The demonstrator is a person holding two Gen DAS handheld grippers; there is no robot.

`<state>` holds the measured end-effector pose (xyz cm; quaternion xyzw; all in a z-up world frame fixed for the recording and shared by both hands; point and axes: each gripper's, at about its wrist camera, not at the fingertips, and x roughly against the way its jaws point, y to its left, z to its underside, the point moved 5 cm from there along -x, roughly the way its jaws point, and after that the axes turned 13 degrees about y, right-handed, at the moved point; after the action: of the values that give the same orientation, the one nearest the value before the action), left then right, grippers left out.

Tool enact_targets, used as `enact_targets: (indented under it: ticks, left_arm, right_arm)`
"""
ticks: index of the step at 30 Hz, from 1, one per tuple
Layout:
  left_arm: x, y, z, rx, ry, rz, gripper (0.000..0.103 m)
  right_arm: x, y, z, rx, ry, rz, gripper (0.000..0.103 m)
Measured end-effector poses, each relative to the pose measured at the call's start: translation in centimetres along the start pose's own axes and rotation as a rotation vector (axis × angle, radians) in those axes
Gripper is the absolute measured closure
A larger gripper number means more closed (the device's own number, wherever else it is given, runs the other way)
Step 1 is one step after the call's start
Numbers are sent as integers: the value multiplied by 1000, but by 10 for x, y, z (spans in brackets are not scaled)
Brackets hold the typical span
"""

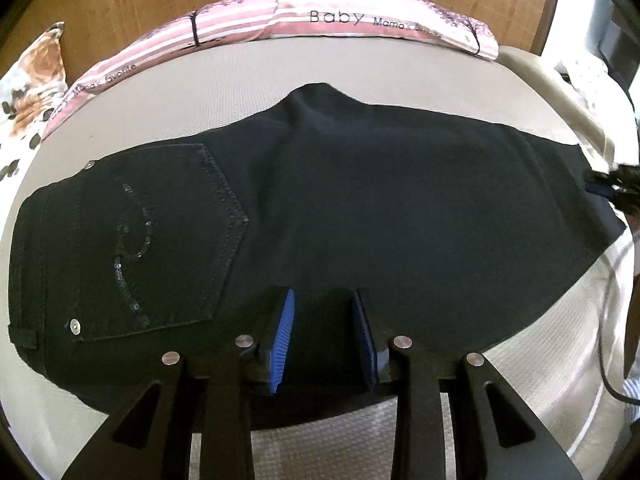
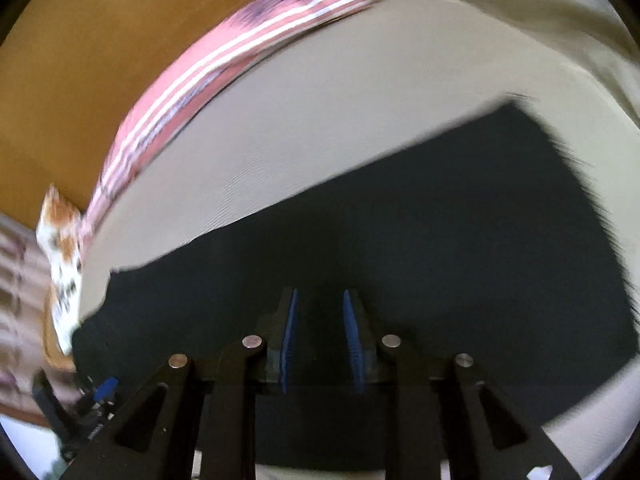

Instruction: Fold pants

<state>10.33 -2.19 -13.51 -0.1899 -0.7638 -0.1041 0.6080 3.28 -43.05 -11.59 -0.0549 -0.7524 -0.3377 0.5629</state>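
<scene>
Black pants (image 1: 360, 200) lie flat on the beige bed, folded lengthwise, waist and sequinned back pocket (image 1: 168, 240) at the left, leg ends at the right. My left gripper (image 1: 324, 300) is open, its blue-padded fingers just above the pants' near edge. In the right wrist view, which is blurred, the pants (image 2: 440, 240) fill the lower right, with the frayed leg hem (image 2: 592, 200) at the right. My right gripper (image 2: 320, 300) is open and empty over the leg part. The other gripper (image 2: 100, 392) shows at the lower left there.
A pink striped pillow (image 1: 320, 12) lies along the wooden headboard (image 1: 120, 0); it also shows in the right wrist view (image 2: 224, 60). A flowered cloth (image 1: 32, 80) lies at the far left. A cable (image 1: 604, 320) runs down the right side of the bed (image 1: 200, 92).
</scene>
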Motion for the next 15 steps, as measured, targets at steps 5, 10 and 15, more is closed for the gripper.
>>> enact_targets:
  ticks: [5,10,15]
  left_arm:
    - [14,-30,-11,-45,-32,52,70]
    - [13,-74,-27,-137,-26,91,69]
    - [5,-106,-38,-192,-2,116,69]
  right_arm:
    - [45,-62,32,-136,-50,-39,75]
    - [60,-112,62,-257,-65,-85,75]
    - [52,-136,68,-313,-81,-137,75]
